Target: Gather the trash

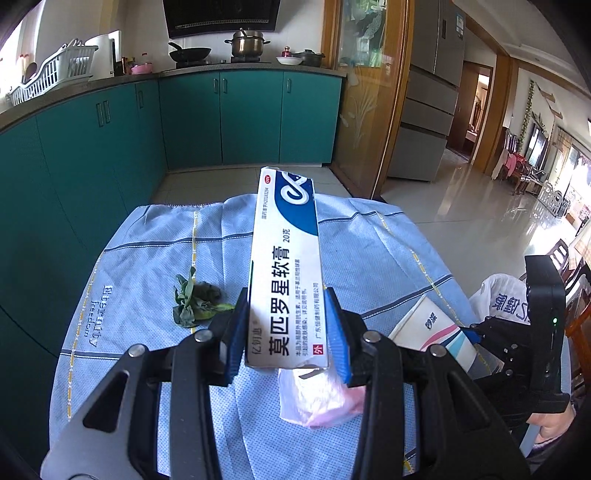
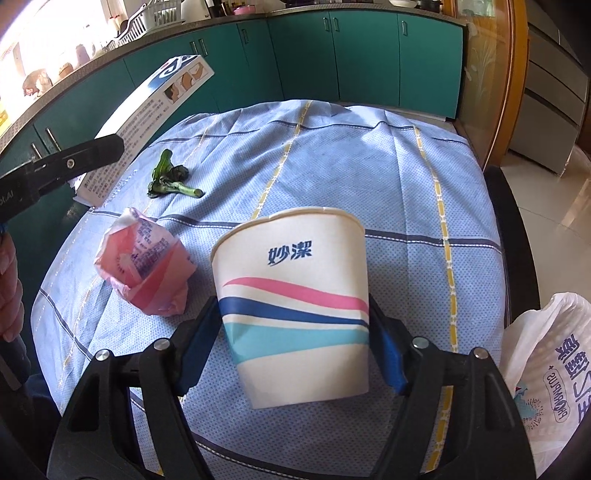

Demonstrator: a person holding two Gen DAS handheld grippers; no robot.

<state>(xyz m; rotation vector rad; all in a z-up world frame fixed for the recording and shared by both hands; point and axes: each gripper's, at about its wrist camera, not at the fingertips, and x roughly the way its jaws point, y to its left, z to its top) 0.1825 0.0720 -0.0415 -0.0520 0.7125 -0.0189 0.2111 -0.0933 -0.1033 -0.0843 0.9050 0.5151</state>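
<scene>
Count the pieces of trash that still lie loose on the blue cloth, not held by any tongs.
2. The wilted green leaf scrap lies toward the far left of the cloth. The crumpled pink wrapper lies nearer, left of the held paper cup. More may be hidden behind the cup.

Teal cabinets (image 1: 251, 114) under a grey countertop (image 1: 192, 72), glossy tiled floor (image 1: 461, 206), daylight at the windows (image 2: 55, 33).

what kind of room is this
Most likely a home kitchen opening onto a living area: teal cabinets under a counter, a pot and wok on the stove, a fridge beside them.
</scene>
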